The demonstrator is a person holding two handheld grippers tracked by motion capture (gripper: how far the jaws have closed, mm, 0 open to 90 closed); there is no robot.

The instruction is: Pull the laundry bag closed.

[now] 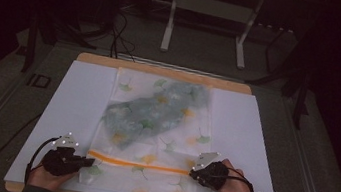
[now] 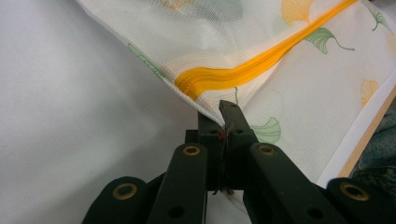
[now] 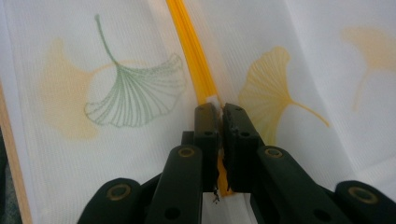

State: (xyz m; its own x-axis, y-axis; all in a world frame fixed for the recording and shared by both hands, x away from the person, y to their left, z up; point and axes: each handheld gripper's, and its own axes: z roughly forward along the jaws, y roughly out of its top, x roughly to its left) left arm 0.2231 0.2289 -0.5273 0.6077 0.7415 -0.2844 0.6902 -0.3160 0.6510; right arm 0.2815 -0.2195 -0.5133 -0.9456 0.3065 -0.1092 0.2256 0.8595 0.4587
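Left gripper (image 1: 90,162): we see its jaws closed on the bag's edge, just below the near end of the orange zipper; in the left gripper view (image 2: 226,122) the mesh rises away from the pinch.
Right gripper (image 1: 193,172): we see its jaws pressed together on the zipper's other end (image 3: 219,114), the orange strip running straight ahead from between them; whether they hold the slider or only the tape we cannot tell.
Zipper (image 1: 139,163): it spans between the two grippers, drawn into a nearly straight line.
Mesh laundry bag (image 1: 159,125): it lies flat, reaching from both grippers forward, white with ginkgo leaves printed in green and yellow.
Contents (image 1: 156,109): a blue-grey garment shows through the mesh, ahead of both grippers, roughly midway between them.
Handling: we judge the bag light, soft and limp; it will sag and wrinkle unless kept taut. The mesh could snag or stretch under a hard pull.
Where to hold: we judge the stitched edge and the zipper ends firmest, as now taken.
Surface: a white sheet (image 1: 77,98) covers a wooden table (image 1: 162,69), extending outward from each gripper.
Room: beyond the table's far edge we see dim grey floor, cables (image 1: 121,38) and a white stand (image 1: 208,25).
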